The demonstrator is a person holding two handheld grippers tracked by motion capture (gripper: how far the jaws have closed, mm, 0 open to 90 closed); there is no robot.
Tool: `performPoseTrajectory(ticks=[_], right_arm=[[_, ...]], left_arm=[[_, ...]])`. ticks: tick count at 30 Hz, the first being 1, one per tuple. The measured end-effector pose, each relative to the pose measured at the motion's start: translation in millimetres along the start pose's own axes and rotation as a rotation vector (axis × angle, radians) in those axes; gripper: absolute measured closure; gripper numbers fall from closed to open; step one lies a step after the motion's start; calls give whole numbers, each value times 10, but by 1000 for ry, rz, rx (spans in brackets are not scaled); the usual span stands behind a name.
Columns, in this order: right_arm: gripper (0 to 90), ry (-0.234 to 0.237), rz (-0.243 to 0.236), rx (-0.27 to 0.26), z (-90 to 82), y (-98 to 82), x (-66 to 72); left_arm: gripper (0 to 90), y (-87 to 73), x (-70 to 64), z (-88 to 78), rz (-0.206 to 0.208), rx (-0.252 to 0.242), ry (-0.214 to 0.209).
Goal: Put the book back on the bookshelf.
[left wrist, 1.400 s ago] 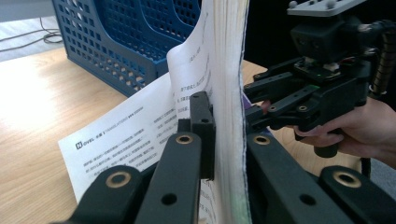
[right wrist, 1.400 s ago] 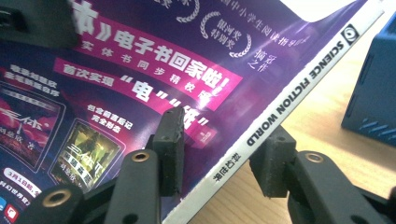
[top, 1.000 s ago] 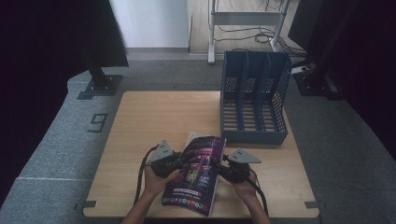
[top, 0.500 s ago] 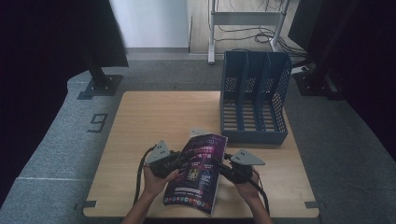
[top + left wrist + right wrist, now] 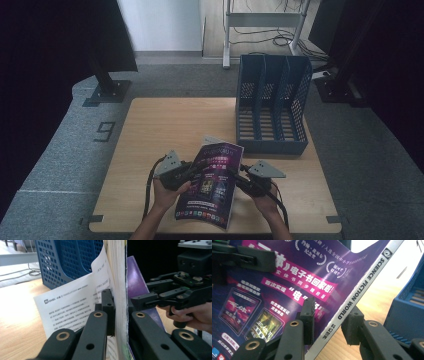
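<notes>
Above the table's (image 5: 150, 130) near edge, one magazine (image 5: 212, 182) is held off the wood between two grippers. A glossy purple cover with Chinese lettering and small pictures is shown, and "SCIENCE FICTION WORLD" is printed along its white spine. One loose printed page is seen peeling away on the far side. The left gripper (image 5: 192, 172) is clamped on the page edge, its jaws pressed tight against the paper. The right gripper (image 5: 239, 176) straddles the spine; its jaws have just been closing, yet a gap is seen beside one pad. The magazine's underside is hidden. One blue file rack (image 5: 270, 105) with three slots stands well apart.
</notes>
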State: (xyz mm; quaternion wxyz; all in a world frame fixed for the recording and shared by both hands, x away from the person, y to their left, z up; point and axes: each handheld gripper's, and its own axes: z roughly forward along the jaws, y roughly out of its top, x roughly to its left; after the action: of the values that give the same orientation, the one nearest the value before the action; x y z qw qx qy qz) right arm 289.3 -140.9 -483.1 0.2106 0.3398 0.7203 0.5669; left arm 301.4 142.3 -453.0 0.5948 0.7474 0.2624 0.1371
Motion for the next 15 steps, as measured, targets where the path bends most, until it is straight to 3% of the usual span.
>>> performPoseTrajectory(ticks=[7, 15], right_arm=[[671, 0, -56, -53, -91, 89, 81], [672, 24, -12, -32, -73, 62, 10]], left_arm=[[866, 9, 27, -42, -8, -26, 4], [868, 0, 14, -18, -8, -22, -17]])
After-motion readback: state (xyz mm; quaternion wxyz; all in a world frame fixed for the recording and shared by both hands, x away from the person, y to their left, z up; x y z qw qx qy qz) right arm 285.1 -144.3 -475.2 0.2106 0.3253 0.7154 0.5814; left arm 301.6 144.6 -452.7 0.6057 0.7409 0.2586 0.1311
